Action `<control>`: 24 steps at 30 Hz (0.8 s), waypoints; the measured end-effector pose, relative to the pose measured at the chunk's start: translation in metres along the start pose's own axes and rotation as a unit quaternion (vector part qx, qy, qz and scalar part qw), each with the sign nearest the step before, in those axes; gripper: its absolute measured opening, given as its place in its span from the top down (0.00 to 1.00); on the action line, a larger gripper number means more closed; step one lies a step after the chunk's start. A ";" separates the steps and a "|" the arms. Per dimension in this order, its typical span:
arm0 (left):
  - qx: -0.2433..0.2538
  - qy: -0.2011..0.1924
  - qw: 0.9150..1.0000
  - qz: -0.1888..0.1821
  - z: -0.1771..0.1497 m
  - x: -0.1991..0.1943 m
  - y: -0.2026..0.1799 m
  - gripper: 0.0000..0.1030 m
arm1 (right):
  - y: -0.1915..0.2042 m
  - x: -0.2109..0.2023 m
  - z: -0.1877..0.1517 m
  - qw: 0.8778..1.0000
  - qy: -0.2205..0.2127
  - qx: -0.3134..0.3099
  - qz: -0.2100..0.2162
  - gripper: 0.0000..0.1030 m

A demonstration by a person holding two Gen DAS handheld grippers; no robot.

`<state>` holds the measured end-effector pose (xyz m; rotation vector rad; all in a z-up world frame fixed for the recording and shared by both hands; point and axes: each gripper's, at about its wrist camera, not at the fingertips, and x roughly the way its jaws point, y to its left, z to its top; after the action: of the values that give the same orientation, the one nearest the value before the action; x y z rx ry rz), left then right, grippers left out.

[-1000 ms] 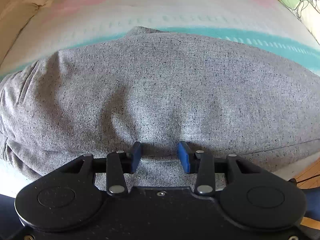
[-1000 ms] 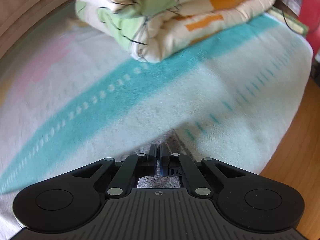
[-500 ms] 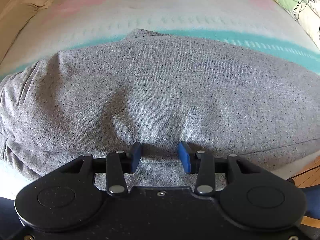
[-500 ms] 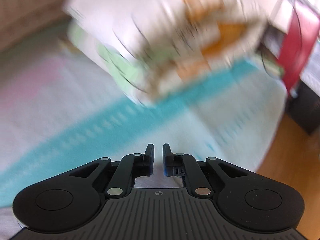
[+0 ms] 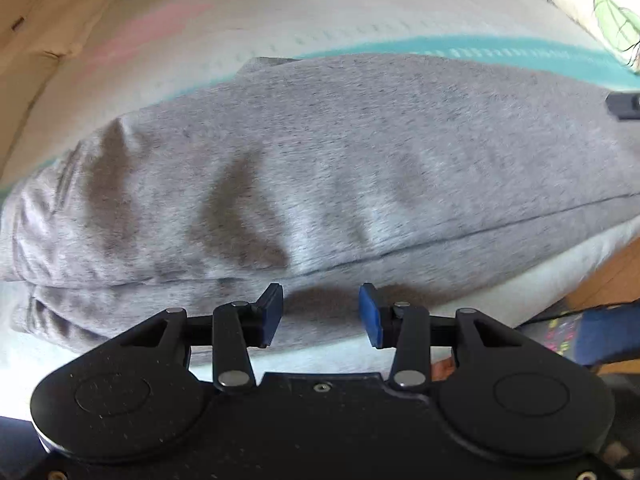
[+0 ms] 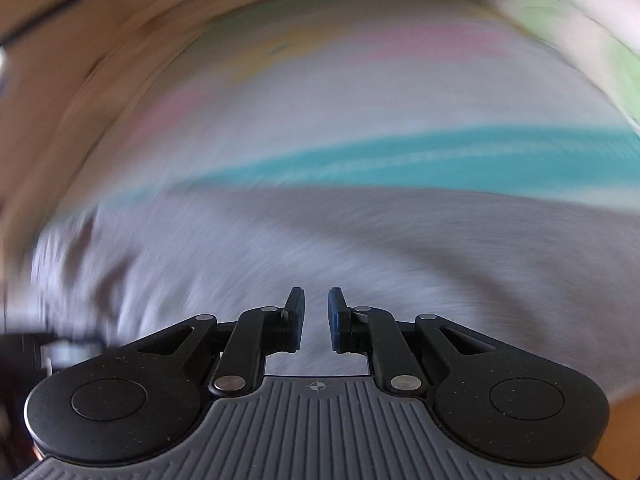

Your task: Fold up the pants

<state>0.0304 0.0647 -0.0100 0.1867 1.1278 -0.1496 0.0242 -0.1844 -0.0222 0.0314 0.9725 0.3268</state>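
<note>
The bed point(image 5: 168, 80), with a pastel striped cover, filled both views. A folded quilt point(image 5: 592, 4) sat at 1 o'clock in the left view.

The pants point(image 5: 340, 168), grey knit, lay across the bed along its near edge, from 9 to 3 o'clock. They appeared already doubled leg on leg: a layered edge ran along the near side from 8 towards 3 o'clock. Soft ridges stood at 9 and 10 o'clock.

The left gripper point(image 5: 320, 312) hung over the near edge of the pants at 6 o'clock, jaws apart and empty, pads clear of the cloth as far as could be told.

The right gripper point(image 6: 316, 320) was over the pants in a heavily blurred view. Its jaws had just been opening and stood a narrow gap apart with nothing between them. A dark part that may be this gripper showed at 3 o'clock in the left view.

Judgement: a first fold was down and both tools were released; the step in hand was re-positioning for the crosswise fold. The next move called for each gripper to pinch all layers at one end and carry it over the other.

Containers: none seen.
</note>
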 end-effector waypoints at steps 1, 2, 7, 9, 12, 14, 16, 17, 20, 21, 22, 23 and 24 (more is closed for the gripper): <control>-0.004 0.003 1.000 0.003 -0.001 0.002 0.003 0.50 | 0.013 0.005 -0.001 0.999 0.000 -0.037 -0.004 0.88; -0.012 0.005 1.000 0.001 -0.001 0.003 0.008 0.50 | 0.025 0.009 -0.003 0.997 -0.001 -0.071 -0.004 0.87; -0.099 0.006 0.995 -0.030 0.004 0.007 0.037 0.49 | 0.082 0.021 -0.015 0.979 -0.007 -0.205 0.001 0.80; -0.134 0.001 0.990 -0.035 0.005 0.008 0.050 0.49 | 0.096 0.025 -0.020 0.969 -0.010 -0.248 0.003 0.76; -0.172 -0.001 0.984 -0.056 0.007 0.010 0.063 0.49 | 0.108 0.027 -0.025 0.957 -0.011 -0.291 0.002 0.75; -0.187 -0.006 0.980 -0.063 0.008 0.010 0.068 0.48 | 0.117 0.031 -0.030 0.949 -0.012 -0.315 0.005 0.75; -0.195 -0.009 0.978 -0.067 0.009 0.009 0.071 0.48 | 0.125 0.032 -0.036 0.939 -0.015 -0.344 0.002 0.73; -0.198 -0.010 0.978 -0.070 0.009 0.009 0.072 0.48 | 0.129 0.034 -0.038 0.933 -0.018 -0.358 -0.006 0.70; -0.205 -0.011 0.976 -0.074 0.010 0.009 0.077 0.48 | 0.140 0.042 -0.042 0.918 -0.028 -0.393 -0.031 0.68; -0.208 -0.012 0.975 -0.076 0.010 0.008 0.079 0.48 | 0.142 0.044 -0.043 0.914 -0.035 -0.402 -0.040 0.69; -0.211 -0.013 0.974 -0.077 0.010 0.008 0.081 0.48 | 0.145 0.047 -0.043 0.910 -0.038 -0.411 -0.041 0.69; -0.213 -0.013 0.974 -0.079 0.012 0.010 0.082 0.48 | 0.145 0.046 -0.042 0.909 -0.038 -0.414 -0.033 0.81; -0.216 -0.013 0.973 -0.082 0.012 0.010 0.084 0.48 | 0.145 0.044 -0.039 0.912 -0.030 -0.408 -0.019 0.96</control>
<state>0.0635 0.1437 -0.0082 -0.2961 1.1224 -0.0492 -0.0218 -0.0388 -0.0546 -0.7378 0.7130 0.6719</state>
